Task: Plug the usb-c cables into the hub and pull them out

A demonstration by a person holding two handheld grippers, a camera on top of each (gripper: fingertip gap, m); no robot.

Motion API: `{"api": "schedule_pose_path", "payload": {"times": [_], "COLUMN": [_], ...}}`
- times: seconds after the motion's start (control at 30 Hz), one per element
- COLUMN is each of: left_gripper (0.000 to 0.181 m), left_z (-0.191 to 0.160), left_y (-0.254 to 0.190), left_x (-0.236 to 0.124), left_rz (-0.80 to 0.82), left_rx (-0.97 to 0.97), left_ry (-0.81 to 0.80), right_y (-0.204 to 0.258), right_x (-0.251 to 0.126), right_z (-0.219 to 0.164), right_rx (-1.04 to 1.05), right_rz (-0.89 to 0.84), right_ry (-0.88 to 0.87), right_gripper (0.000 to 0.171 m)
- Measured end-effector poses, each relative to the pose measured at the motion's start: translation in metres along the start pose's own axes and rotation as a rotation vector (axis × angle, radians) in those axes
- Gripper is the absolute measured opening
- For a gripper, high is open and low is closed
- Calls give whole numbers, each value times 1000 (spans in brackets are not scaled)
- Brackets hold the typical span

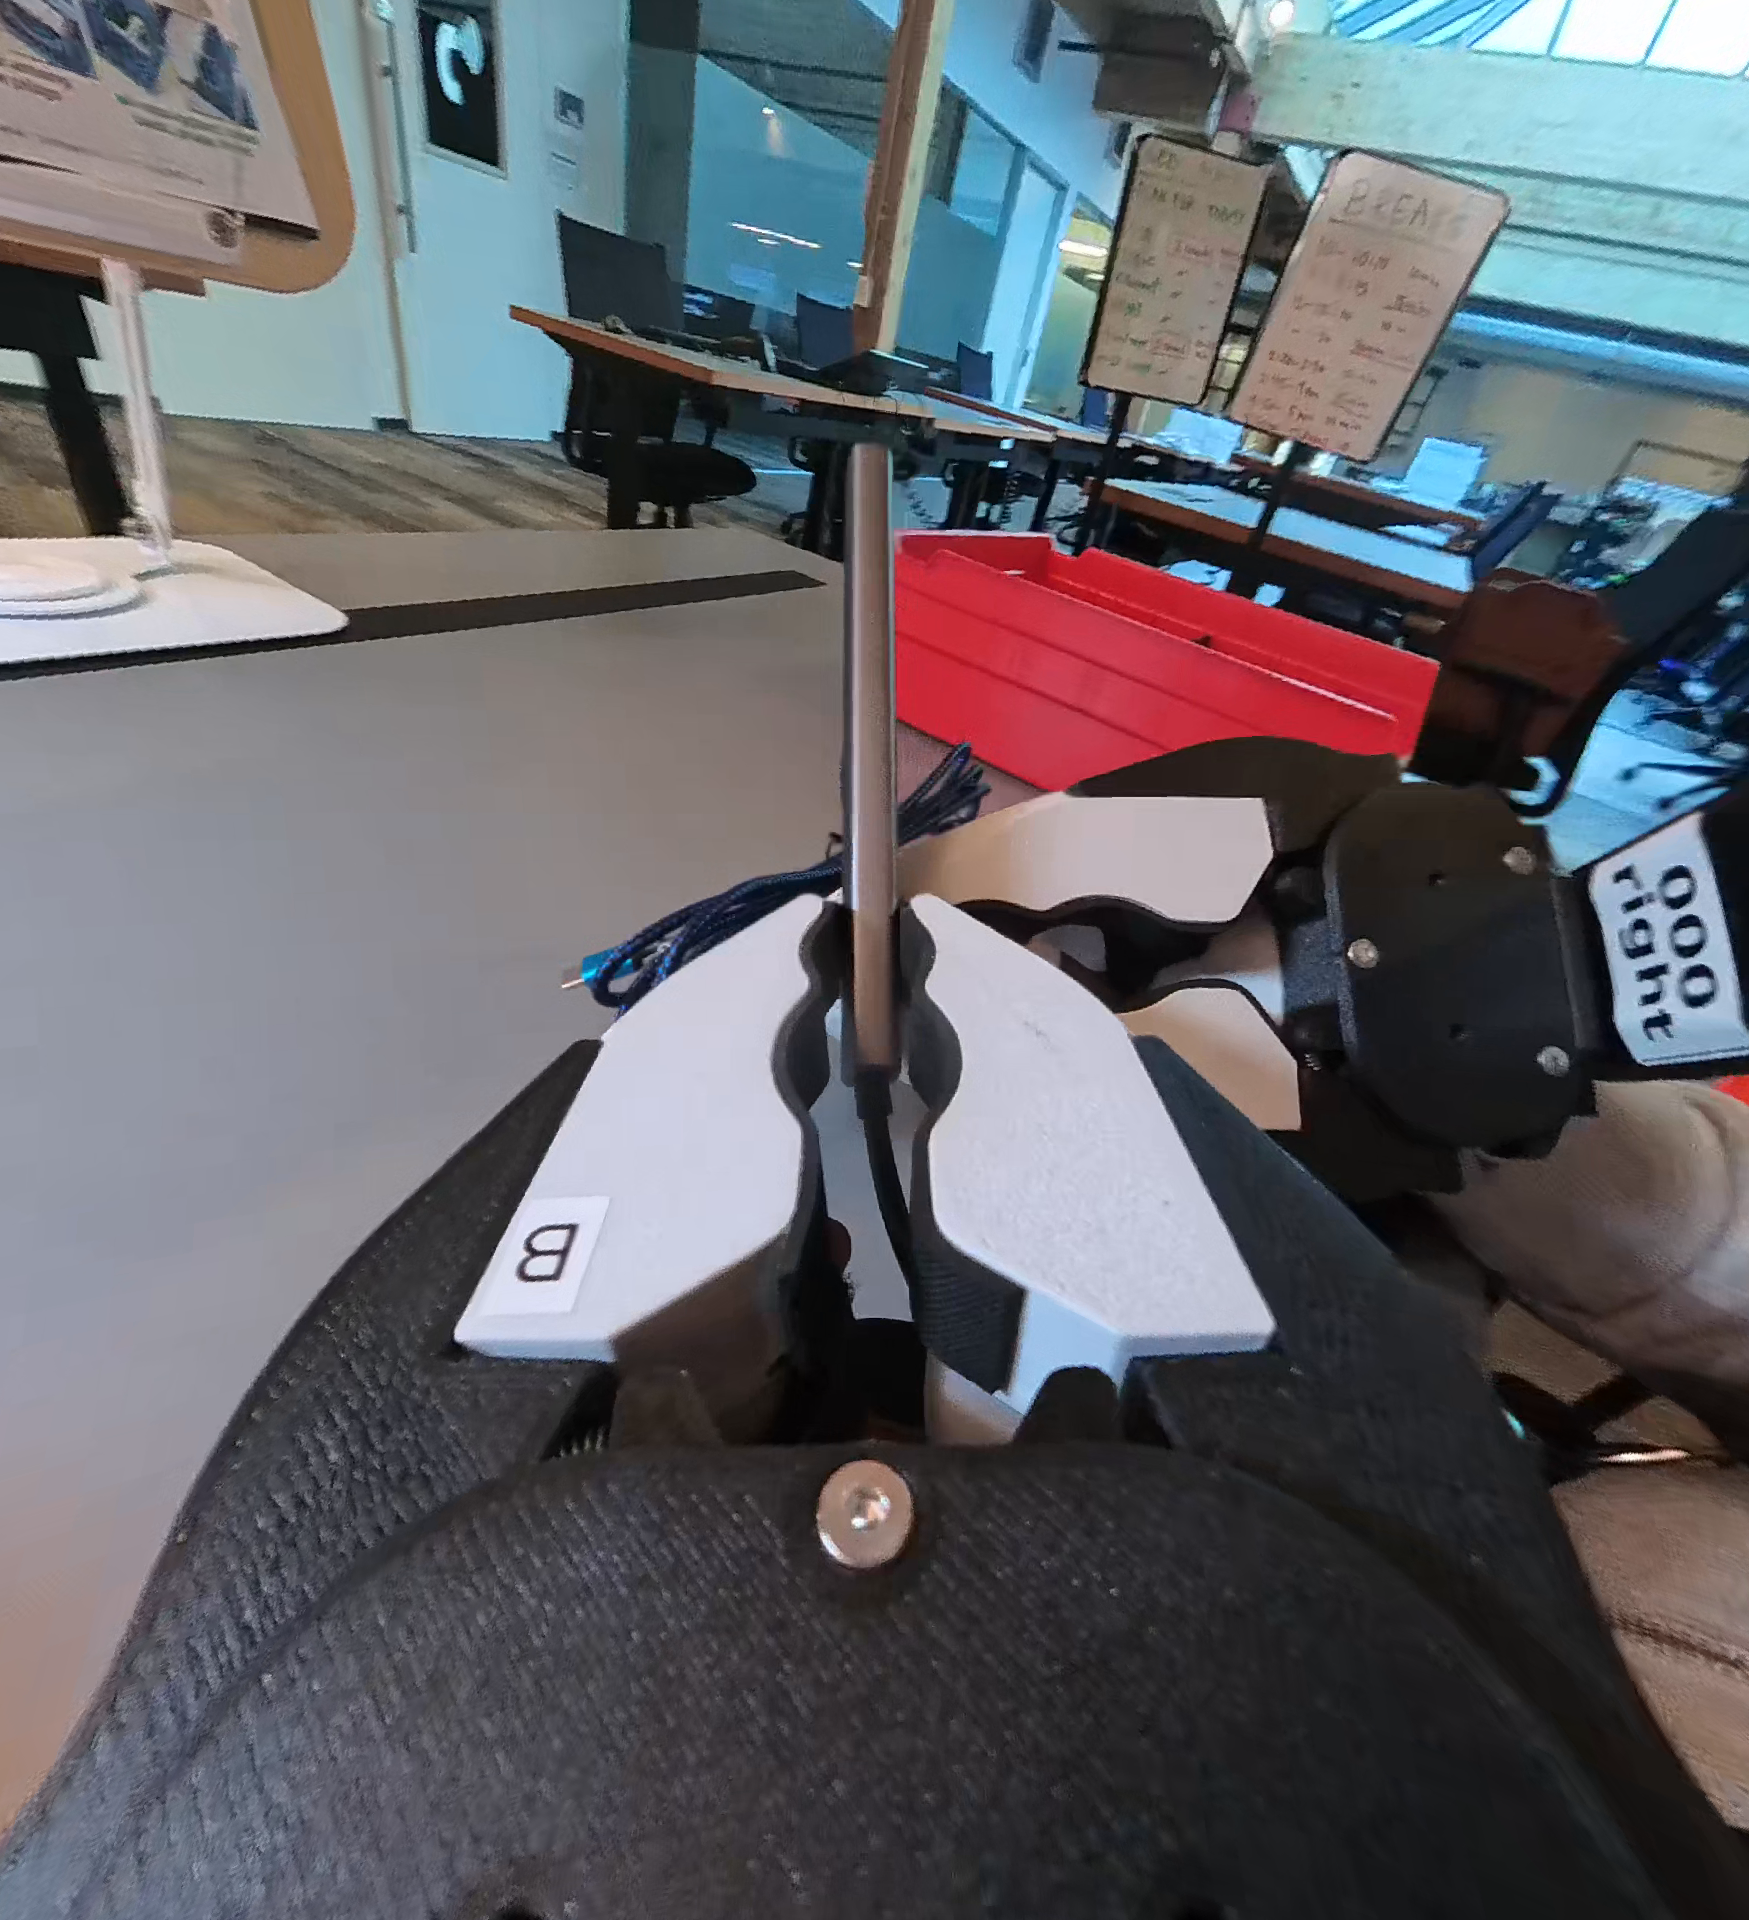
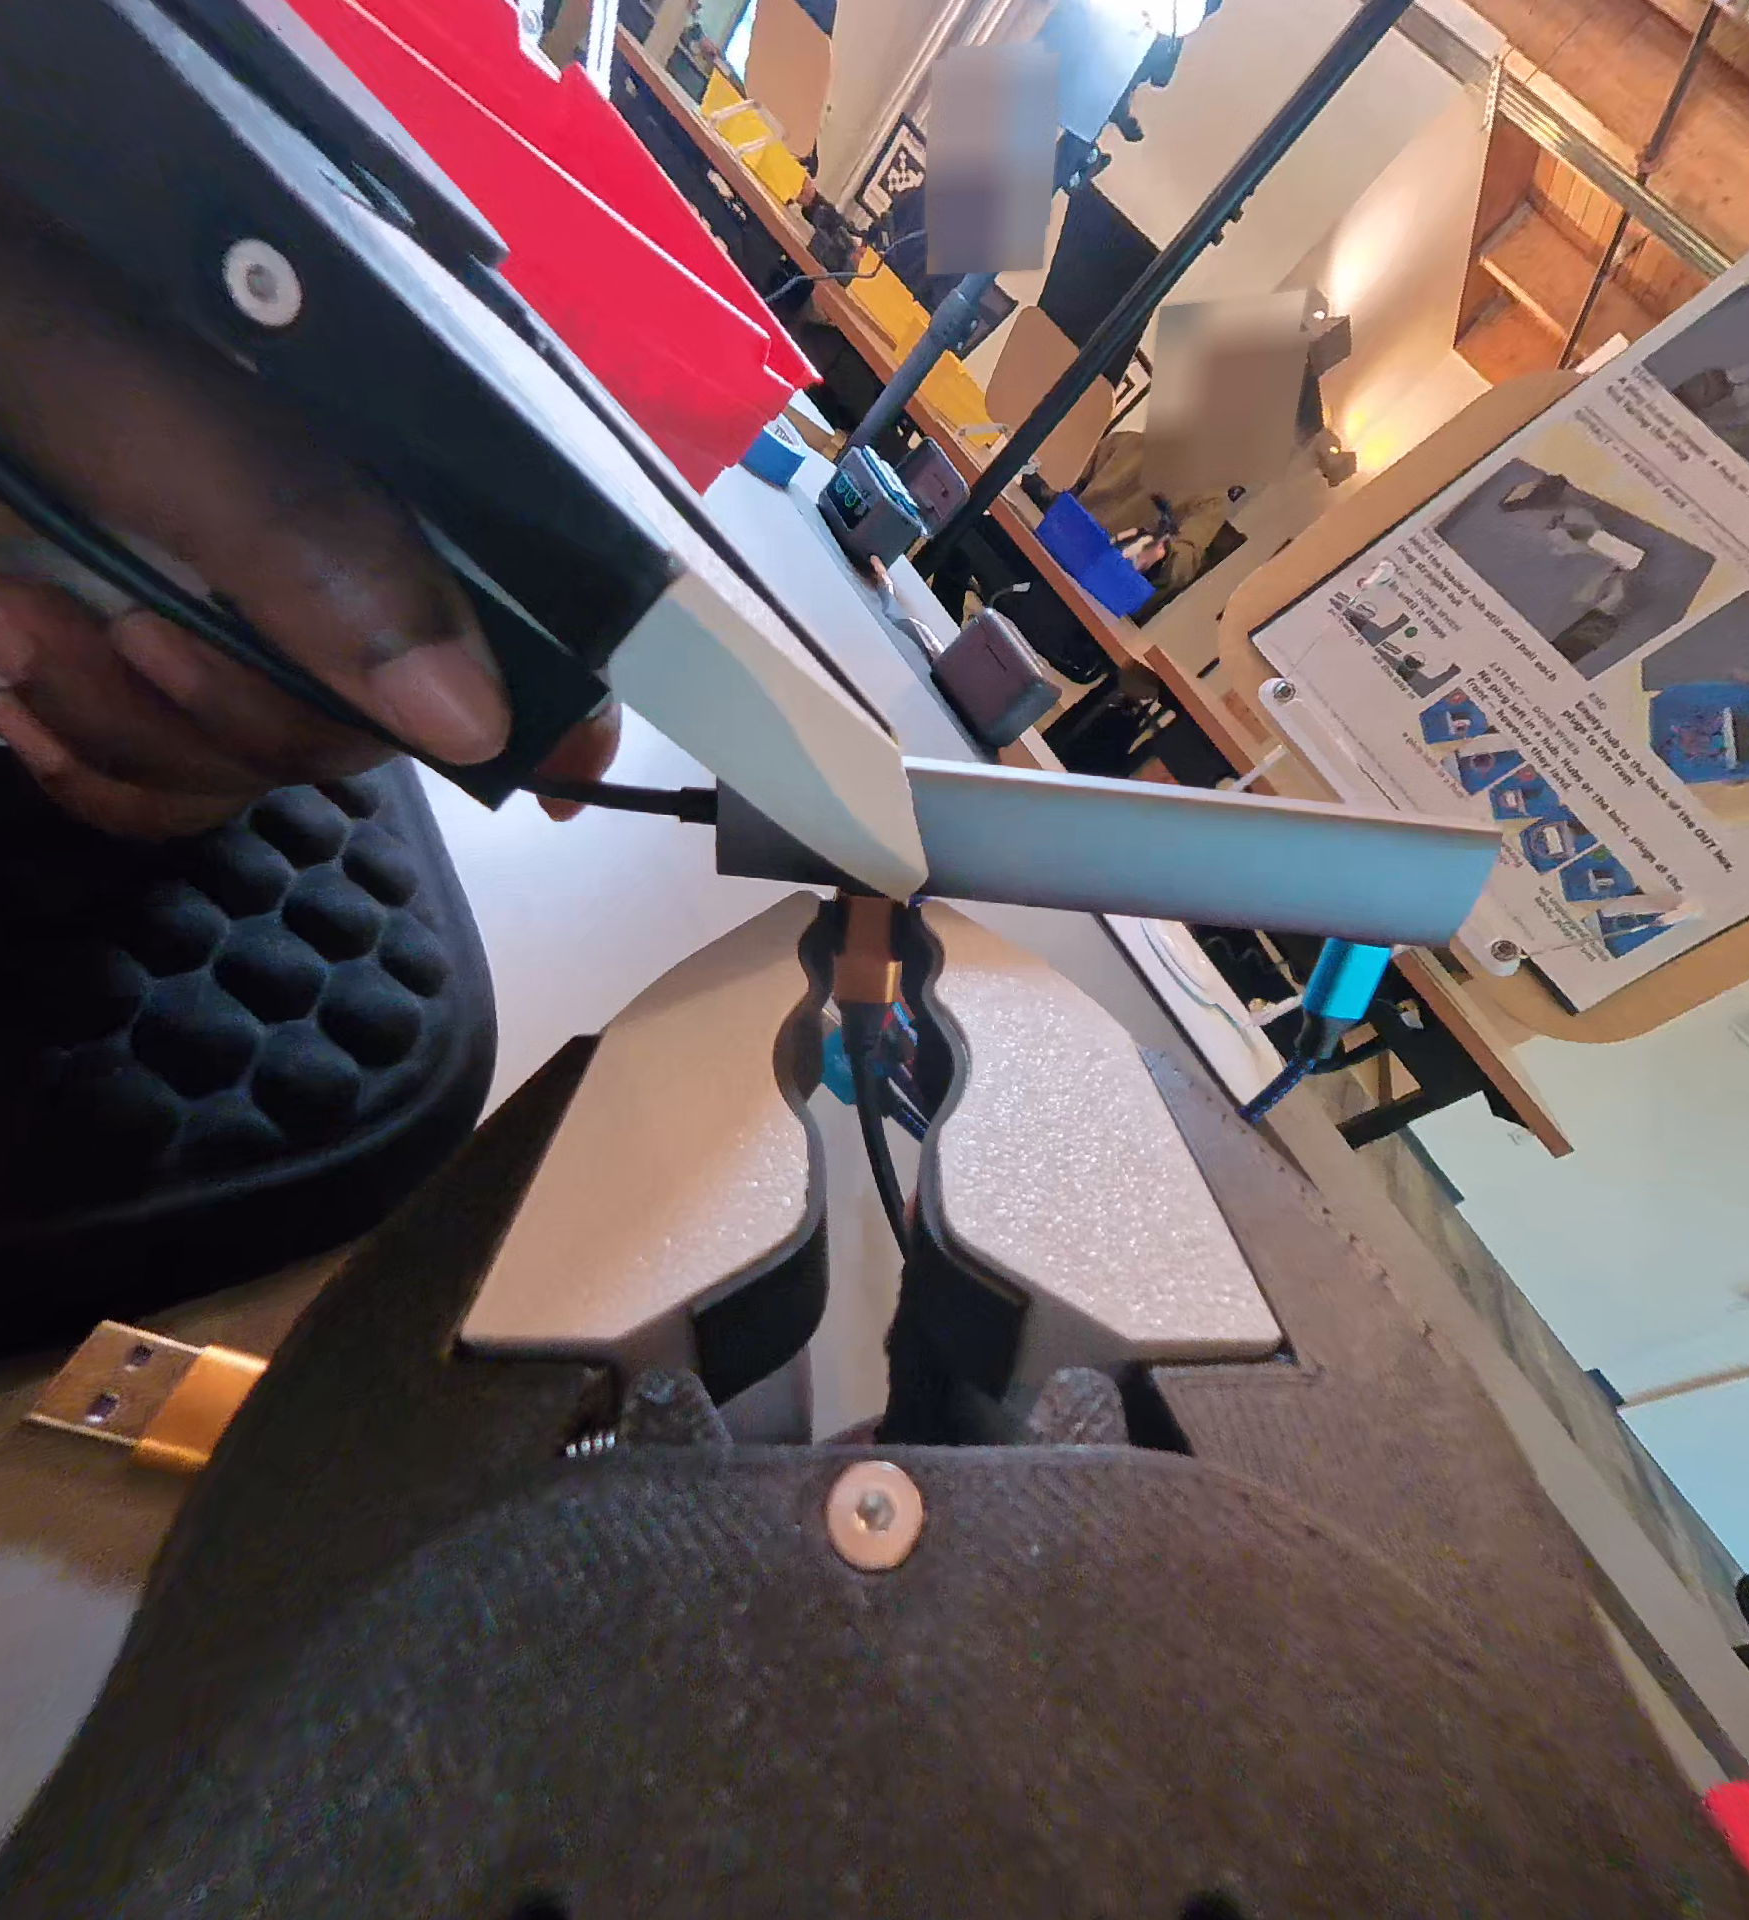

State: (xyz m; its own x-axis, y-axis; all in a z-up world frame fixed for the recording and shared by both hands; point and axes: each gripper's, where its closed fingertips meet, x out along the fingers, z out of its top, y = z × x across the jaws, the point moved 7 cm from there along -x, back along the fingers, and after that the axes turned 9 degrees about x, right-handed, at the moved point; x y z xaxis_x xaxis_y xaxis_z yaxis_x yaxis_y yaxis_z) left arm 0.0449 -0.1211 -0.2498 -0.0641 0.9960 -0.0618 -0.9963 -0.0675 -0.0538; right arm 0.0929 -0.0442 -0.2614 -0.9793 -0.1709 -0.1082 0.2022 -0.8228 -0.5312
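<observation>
My left gripper [image 1: 868,920] is shut on a thin grey hub [image 1: 870,665], held edge-on above the table; the hub's black lead runs back between the fingers. In the right wrist view the hub [image 2: 1192,842] lies crosswise, with a left gripper finger [image 2: 787,748] clamped on it. My right gripper [image 2: 868,920] is shut on an orange plug [image 2: 865,961] whose tip meets the hub's lower edge; how deep it sits is hidden. A blue plug [image 2: 1348,982] hangs from the same edge farther along. The right gripper also shows in the left wrist view [image 1: 1088,914].
A blue braided cable [image 1: 745,920] lies bundled on the grey table [image 1: 330,883]. Red bins [image 1: 1109,665] stand behind it. A white pad [image 1: 122,613] sits at far left. A gold USB-A plug [image 2: 143,1392], a black padded mat [image 2: 174,987] and an instruction board [image 2: 1576,675] surround the hub.
</observation>
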Motion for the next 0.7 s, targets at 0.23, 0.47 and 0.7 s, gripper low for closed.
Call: {"api": "schedule_pose_path", "payload": {"times": [0.23, 0.47, 0.7], "left_gripper": [9, 9, 11], "left_z": [-2, 18, 16], "left_y": [1, 0, 29], "left_x": [3, -15, -29], "left_rz": [121, 144, 217], "left_rx": [40, 17, -41], "left_ry": [23, -263, -255], "right_y": [1, 6, -34], "right_x": [8, 24, -5], "right_z": [-4, -32, -6], "right_rx": [35, 37, 447], "right_rz": [15, 76, 92], "right_ry": [55, 399, -61], "right_gripper": [13, 13, 12]}}
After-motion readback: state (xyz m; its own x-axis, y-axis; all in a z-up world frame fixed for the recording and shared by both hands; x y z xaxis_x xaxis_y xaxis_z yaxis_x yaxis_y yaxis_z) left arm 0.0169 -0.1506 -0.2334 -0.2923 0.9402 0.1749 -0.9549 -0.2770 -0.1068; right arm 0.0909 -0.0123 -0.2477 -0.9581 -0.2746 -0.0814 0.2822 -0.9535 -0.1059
